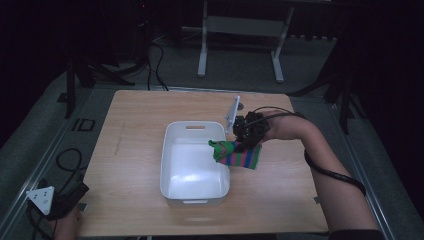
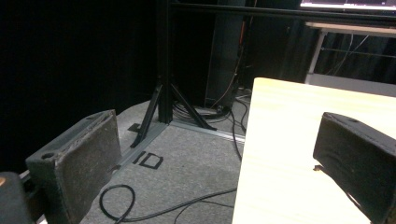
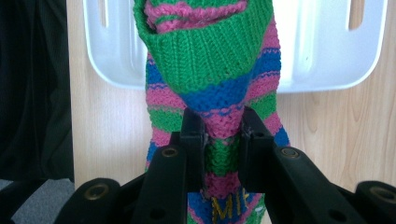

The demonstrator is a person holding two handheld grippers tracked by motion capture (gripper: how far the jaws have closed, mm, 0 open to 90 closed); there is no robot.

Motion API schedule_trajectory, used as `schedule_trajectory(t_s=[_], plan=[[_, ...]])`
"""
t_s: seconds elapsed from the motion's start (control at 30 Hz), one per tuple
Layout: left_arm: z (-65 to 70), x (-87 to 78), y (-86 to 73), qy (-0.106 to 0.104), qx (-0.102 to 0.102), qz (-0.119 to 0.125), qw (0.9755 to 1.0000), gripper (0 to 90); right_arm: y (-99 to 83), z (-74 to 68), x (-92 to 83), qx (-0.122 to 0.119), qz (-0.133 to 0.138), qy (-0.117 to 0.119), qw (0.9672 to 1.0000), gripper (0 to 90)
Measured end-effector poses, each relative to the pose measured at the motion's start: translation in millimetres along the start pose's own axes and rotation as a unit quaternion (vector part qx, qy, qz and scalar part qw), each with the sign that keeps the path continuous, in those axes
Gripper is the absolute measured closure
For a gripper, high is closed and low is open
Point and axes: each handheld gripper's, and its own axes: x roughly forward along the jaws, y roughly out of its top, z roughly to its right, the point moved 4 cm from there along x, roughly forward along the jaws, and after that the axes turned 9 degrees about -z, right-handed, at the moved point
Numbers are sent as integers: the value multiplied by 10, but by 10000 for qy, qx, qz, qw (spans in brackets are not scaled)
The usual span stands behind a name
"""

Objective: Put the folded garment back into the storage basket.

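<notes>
Right tongs (image 3: 223, 130) are clamped tight on a striped knit sock (image 3: 212, 60), jaws pinching a fold of pink and green fabric between them in the right gripper view. Green cuff up top, bands of blue, pink and green below, yellow lettering low down that is too cut off to read. In the high view the sock (image 1: 239, 154) sits just right of centre frame, draped over the right rim of the white bin (image 1: 194, 162), cuff end poking inside, the rest lying on the wooden bench (image 1: 135, 130). Those right tongs (image 1: 248, 131) come in from the right, a forearm (image 1: 330, 165) and black cable trailing to the lower right corner.

Over at the lower left corner of the high view, the left tongs (image 1: 65, 197) sit off the bench edge. Left gripper view shows their jaws spread wide apart, nothing between them: grey floor, a black stand (image 2: 163, 74) and loose cables (image 2: 154, 207) beyond, bench edge on the right.
</notes>
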Motion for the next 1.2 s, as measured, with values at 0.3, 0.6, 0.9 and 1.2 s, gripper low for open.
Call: schedule_trajectory(t_s=[0.3,0.6,0.9,1.2], plan=[[-1,-2,0,-3,2,-9,10000,14,354,-38,-73,-231,53,-20,9997,751],[2,-3,0,-11,17,0,10000,14,694,-86,-101,-458,19,-45,9989,751],[2,-3,0,-17,17,-1,10000,14,831,-65,1,-451,-6,18,9990,751],[4,-1,-1,-31,3,6,10000,14,901,-17,355,-454,-128,141,9988,750]])
